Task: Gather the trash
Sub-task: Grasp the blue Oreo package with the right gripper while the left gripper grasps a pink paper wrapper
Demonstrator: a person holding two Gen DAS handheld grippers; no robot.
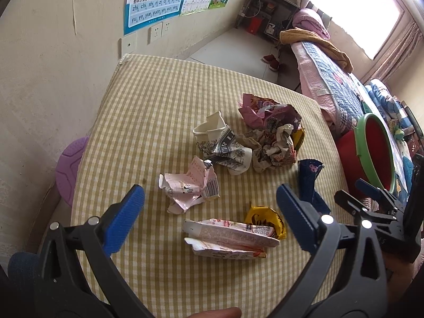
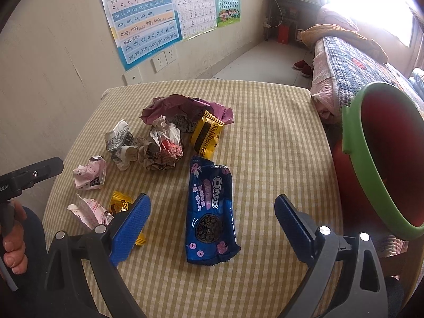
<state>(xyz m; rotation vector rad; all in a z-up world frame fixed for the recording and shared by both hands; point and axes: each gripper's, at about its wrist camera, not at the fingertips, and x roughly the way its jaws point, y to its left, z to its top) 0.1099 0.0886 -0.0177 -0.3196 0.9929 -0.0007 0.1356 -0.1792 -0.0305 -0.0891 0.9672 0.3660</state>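
Trash lies scattered on a yellow checked tablecloth (image 1: 148,111). My left gripper (image 1: 209,212) is open above a flattened pink-white wrapper (image 1: 230,234) and a small yellow wrapper (image 1: 267,221); a crumpled pink paper (image 1: 188,185) lies just beyond. My right gripper (image 2: 212,220) is open, its blue pads either side of a blue Oreo wrapper (image 2: 210,212). Farther back sit a crushed paper cup (image 2: 120,143), a crumpled paper ball (image 2: 161,148), a yellow biscuit wrapper (image 2: 206,136) and a purple bag (image 2: 180,108). A red bin with a green rim (image 2: 381,159) stands at the table's right edge.
A wall with posters (image 2: 148,13) and sockets runs behind the table. A bed with quilts (image 2: 352,63) lies to the right, red slippers (image 2: 303,67) on the floor beside it. A purple stool (image 1: 70,169) sits left of the table. A person's hand (image 2: 13,246) holds the left gripper.
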